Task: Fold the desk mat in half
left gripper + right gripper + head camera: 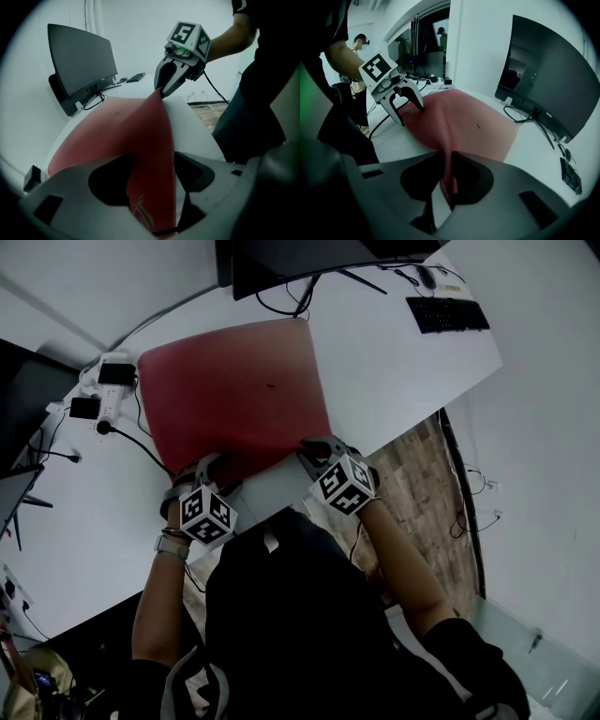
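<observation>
1. Now, on the white desk (394,362): one red desk mat (234,381), mostly flat, with its near edge raised off the surface.
2. Pinched at the near right corner by the right gripper (319,448), jaws narrow, almost together on the thin edge.
3. Caught at the near left corner by the left gripper (202,465), jaws fairly wide, with a bunched fold of mat filling the gap between them.
4. Stretches away toward 12 o'clock from both pairs of jaws in the head view. Held edge runs roughly 8 to 2 o'clock, far edge near the monitor (300,259).
5. Probably calls for carrying both corners toward 12 o'clock together. Neither hand clearly nearer the far edge, so likely an even pull.
6. Counted: one mat, two grippers, one monitor, one keyboard (448,313) well apart at 2 o'clock.
</observation>
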Available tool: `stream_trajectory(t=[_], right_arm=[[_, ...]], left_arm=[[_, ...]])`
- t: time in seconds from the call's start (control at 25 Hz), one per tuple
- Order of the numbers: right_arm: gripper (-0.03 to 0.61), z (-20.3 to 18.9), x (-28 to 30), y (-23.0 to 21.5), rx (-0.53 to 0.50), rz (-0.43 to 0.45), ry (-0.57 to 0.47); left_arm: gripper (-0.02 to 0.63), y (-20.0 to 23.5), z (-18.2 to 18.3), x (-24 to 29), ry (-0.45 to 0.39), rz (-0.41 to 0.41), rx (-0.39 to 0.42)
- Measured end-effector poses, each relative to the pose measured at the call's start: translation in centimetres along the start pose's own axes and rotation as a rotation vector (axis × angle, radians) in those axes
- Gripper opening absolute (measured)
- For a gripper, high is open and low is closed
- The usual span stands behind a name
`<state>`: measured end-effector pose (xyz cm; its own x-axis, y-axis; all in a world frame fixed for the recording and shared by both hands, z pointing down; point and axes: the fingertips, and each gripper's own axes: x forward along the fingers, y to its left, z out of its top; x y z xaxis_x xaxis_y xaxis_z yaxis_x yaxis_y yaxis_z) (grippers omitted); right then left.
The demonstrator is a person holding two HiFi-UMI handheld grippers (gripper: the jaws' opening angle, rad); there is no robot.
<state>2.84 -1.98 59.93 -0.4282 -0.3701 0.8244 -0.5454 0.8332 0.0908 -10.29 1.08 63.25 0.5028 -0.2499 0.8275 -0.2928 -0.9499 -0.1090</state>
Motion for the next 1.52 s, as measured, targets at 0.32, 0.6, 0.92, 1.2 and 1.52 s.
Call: stream_trajectory(t=[0.32, 0.6, 0.92, 1.2, 1.52], right_arm=[[0.060, 0.5, -2.0, -2.1, -0.022, -0.011, -0.026], [0.058, -2.0, -3.5, -2.7, -0.037, 0.002, -0.026], [0.058, -2.7, -4.6, -2.3, 0.001, 0.053, -0.068], [0.058, -2.6, -5.8, -2.4, 0.012, 0.095, -0.096], [0.058, -3.1, -6.2, -2.7, -0.011, 0.135, -0.091]], left_arm=[[0.008, -2.4, 1.9, 0.1, 0.022, -0.037, 0.024], [0.009, -1.7, 2.1, -1.2, 0.044, 0.021, 0.000], [0.281, -5.1, 4.0, 0.9, 0.049, 0.013, -0.009], [0.313, -4.5, 4.2, 2.5, 0.110, 0.136, 0.006], [0.053, -1.4, 4.2, 0.8, 0.109, 0.252, -0.092]])
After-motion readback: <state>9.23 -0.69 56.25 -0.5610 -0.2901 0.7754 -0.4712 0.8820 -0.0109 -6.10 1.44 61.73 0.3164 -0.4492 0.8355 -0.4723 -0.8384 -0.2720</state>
